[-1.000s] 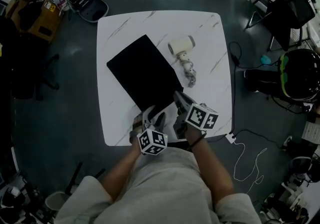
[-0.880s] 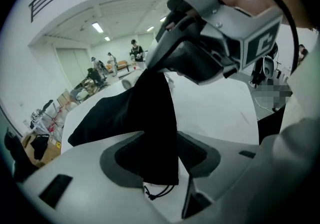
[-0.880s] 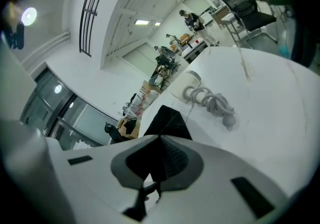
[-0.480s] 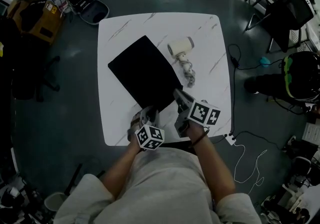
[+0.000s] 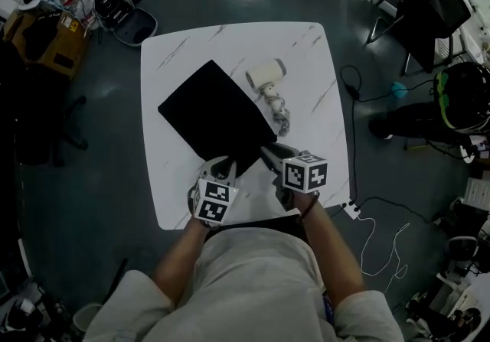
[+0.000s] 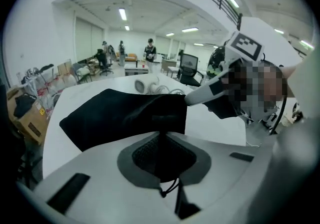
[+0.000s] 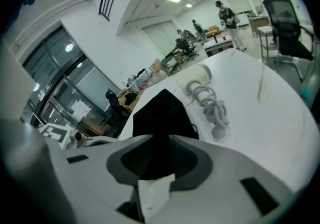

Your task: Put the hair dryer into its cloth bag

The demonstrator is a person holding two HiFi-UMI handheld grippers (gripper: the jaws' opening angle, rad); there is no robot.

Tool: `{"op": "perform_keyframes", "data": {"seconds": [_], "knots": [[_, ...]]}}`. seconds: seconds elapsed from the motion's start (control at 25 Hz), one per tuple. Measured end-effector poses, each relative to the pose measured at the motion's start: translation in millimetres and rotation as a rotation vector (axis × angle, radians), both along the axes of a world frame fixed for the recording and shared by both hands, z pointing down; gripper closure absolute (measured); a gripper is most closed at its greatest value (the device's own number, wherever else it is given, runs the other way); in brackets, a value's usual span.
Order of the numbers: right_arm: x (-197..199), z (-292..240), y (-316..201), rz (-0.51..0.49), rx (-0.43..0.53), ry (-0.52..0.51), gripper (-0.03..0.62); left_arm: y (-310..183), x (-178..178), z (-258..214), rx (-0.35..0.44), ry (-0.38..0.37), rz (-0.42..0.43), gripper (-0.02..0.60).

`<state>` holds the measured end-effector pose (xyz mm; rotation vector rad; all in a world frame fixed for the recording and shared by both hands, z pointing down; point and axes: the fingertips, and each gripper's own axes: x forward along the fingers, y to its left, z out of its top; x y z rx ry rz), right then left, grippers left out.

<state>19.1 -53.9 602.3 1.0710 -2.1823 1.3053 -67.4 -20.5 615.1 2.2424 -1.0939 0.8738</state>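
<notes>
Cloth bag (image 5: 214,115), black and flat, lies diagonally on the white table (image 5: 306,50). Its long axis runs from the far left corner toward the near right, and its near short edge is lifted off the table. The hair dryer (image 5: 266,74) lies just beside the bag's far right side, apart from it. Its pale barrel lies crosswise, the right end a little farther off; which end is the nozzle I cannot tell. Its coiled cable (image 5: 280,115) trails toward the person. The left gripper (image 5: 223,167) is closing, pinching the bag's near edge. The right gripper (image 5: 266,155) is easing open, with fabric and a white tag (image 7: 152,190) between its jaws.
</notes>
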Motion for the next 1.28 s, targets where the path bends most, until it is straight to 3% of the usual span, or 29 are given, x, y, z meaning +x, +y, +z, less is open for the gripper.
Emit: {"op": "perform_keyframes", "data": {"seconds": [0.08, 0.24, 0.44, 0.64, 1.0, 1.28], "knots": [[4.5, 0.9, 6.3, -0.042, 0.004, 0.031, 0.467, -4.4, 3.8, -2.5, -0.010, 0.017, -0.001, 0.558], [18.5, -0.5, 21.5, -0.112, 0.034, 0.118, 0.456, -11.5, 5.7, -3.6, -0.032, 0.032, -0.018, 0.558], [56.7, -2.0, 14.7, -0.077, 0.098, 0.228, 0.450, -16.7, 9.5, 0.8, -0.062, 0.055, -0.028, 0.560], [77.7, -6.8, -32.5, -0.052, 0.147, 0.279, 0.428, -23.7, 13.4, 5.7, -0.074, 0.058, -0.047, 0.558], [69.2, 6.1, -93.5, -0.129, 0.141, 0.351, 0.407, -31.1, 10.9, 6.6, -0.088, 0.068, -0.098, 0.560], [62.5, 35.9, -125.2, -0.173, 0.081, 0.424, 0.373, -37.0, 6.0, 7.0, -0.093, 0.069, -0.130, 0.558]]}}
